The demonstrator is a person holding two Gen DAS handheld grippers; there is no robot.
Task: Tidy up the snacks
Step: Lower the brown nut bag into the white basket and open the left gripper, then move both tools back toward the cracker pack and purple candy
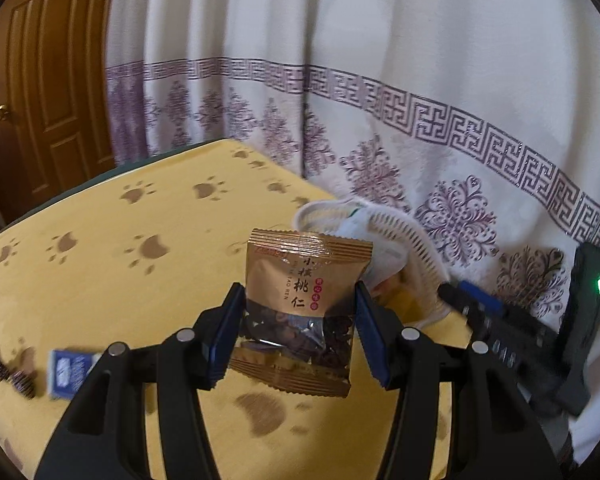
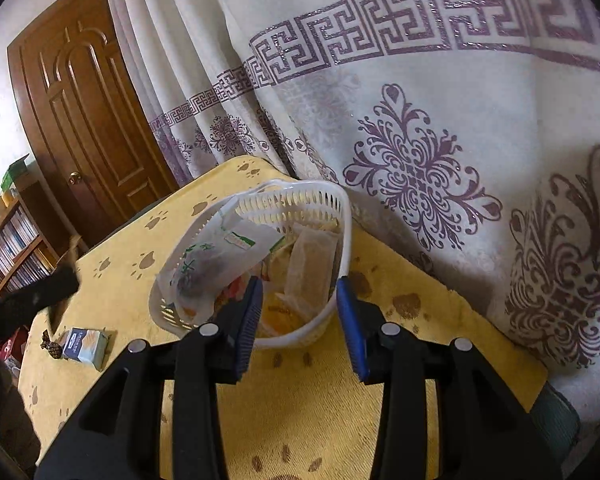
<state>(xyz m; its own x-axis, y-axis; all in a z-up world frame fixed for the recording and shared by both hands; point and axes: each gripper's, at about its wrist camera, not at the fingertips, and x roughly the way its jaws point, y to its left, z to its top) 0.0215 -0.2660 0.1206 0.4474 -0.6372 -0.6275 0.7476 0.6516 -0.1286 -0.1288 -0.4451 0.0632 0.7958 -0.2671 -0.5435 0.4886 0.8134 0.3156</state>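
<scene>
The gold walnut packet (image 1: 298, 312) sat upright between the blue pads of the left claw (image 1: 298, 322), pinched by its sides and lifted clear of the counter (image 1: 100, 240), so it was the snack in transit. Just beyond it in the left wrist view lay the white basket (image 1: 404, 236), its slatted rim partly hidden behind the packet; judging from that line-up, the packet was on its way there but had not yet been dropped in.

From the right wrist view the basket (image 2: 324, 200) already held a fair load: a white bag with green print (image 2: 216, 264) leaning over its near-left rim, a pale translucent sachet (image 2: 310, 268) standing inside, and some orange and yellow wrappers lower down that were too jumbled to tell apart. That part of the job looked done.

The right claw (image 2: 300, 320) hovered just in front of the basket with its jaws parted and nothing between them, which suggests it was free for another pick.

Still loose on the yellow paw-print cloth covering the counter, well apart from the basket, were a blue-and-white packet (image 2: 86, 344) and a small dark wrapped sweet (image 2: 50, 346) just beside it. The left wrist view showed the same blue packet (image 1: 72, 372), blurred, with what seemed to be two dark sweets (image 1: 14, 376) near it.

So, as a judgement, most snacks were in, one was being carried, and two or three small items remained to collect.
</scene>
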